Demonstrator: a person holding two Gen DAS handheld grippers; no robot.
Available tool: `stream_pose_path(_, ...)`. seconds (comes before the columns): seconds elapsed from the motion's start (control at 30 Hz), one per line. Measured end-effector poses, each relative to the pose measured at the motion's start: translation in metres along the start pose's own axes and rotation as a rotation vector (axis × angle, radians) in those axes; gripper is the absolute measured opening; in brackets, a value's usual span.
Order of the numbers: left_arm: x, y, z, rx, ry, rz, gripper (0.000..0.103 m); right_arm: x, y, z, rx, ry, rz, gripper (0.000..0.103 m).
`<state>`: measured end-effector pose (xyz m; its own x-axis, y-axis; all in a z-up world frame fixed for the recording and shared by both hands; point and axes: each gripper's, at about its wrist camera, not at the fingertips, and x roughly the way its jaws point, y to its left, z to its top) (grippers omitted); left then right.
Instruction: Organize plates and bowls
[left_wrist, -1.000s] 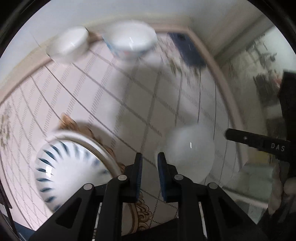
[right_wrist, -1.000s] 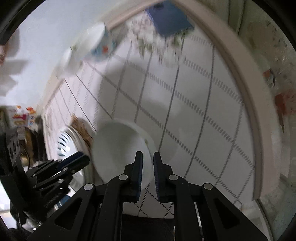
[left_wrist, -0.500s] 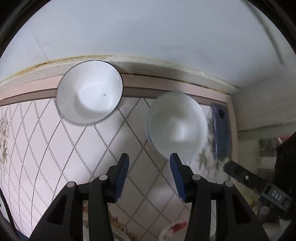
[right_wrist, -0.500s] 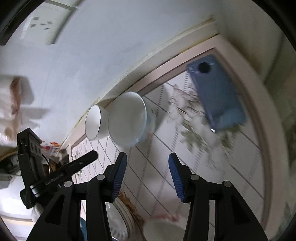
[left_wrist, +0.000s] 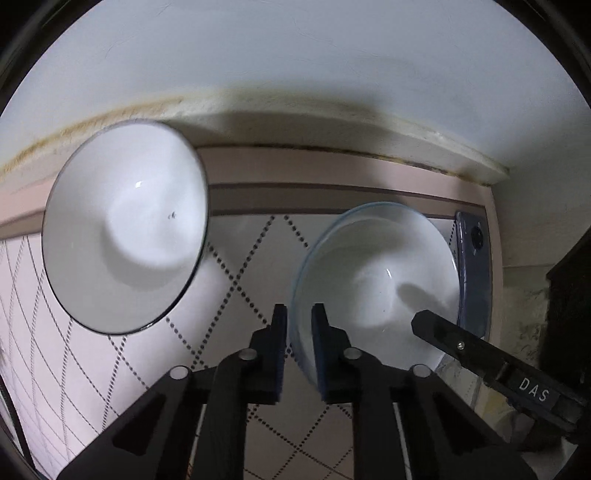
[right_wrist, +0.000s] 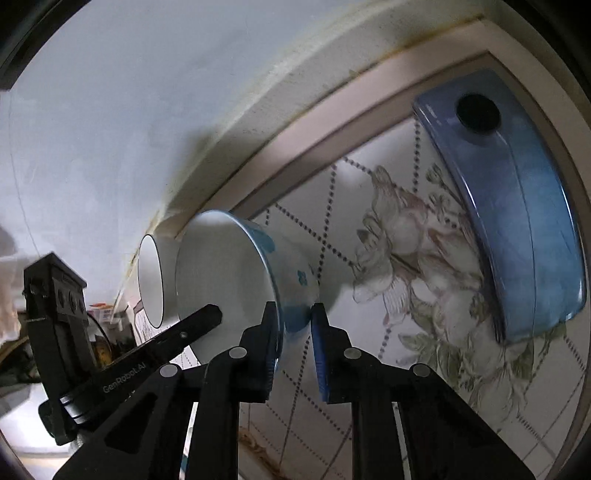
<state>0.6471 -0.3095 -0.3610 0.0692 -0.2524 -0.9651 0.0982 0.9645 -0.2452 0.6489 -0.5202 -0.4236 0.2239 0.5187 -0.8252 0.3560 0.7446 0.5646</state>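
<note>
blue-rimmed bowl (left_wrist: 380, 288), glossy white ceramic, stands at the back of the diamond-patterned table (left_wrist: 236, 266), its rim pinched from both sides: left gripper (left_wrist: 298, 325) clamps the edge at 9 o'clock, right gripper (right_wrist: 295, 325) at 3 o'clock. dark-rimmed bowl (left_wrist: 125, 225), smooth and round, sits apart at 10 o'clock. right wrist view alone shows blue flower marks on the outer wall and the whole blue phone (right_wrist: 509, 206) at 2 o'clock.

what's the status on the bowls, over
Left gripper and right gripper both shut on blue-rimmed bowl, opposite rims. Black-rimmed bowl apart, untouched. Blue phone close beside.
</note>
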Motion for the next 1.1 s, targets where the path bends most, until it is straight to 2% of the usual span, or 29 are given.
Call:
stream_pose_path(0.23, -0.003, -0.016, -0.003, 0.049, -0.031, 0.043, 0.011, 0.004, 0.013, -0.006, -0.076, -0.003, -0.075, 0.017)
stream_pose_path(0.33, -0.012, -0.026, -0.01, 0.071, -0.049, 0.047, 0.011, 0.002, 0.015, -0.012, -0.08, -0.005, -0.073, 0.017)
stream_pose_path(0.53, -0.047, -0.039, -0.027, 0.124, -0.093, 0.023, 0.011, -0.029, 0.021, -0.031, -0.099, -0.038, -0.072, 0.017)
stream_pose_path(0.7, -0.073, -0.053, -0.054, 0.17, -0.115, -0.01, 0.011, -0.063, 0.03, -0.054, -0.121, -0.081, -0.083, 0.017)
stream_pose_path(0.83, -0.092, -0.062, -0.077, 0.206, -0.131, -0.031, 0.011, -0.09, 0.035, -0.086, -0.137, -0.109, -0.093, 0.017)
stream_pose_path(1.1, -0.118, -0.07, -0.134, 0.269, -0.144, -0.059, 0.011, -0.149, 0.017, -0.145, -0.15, -0.132, -0.115, 0.017)
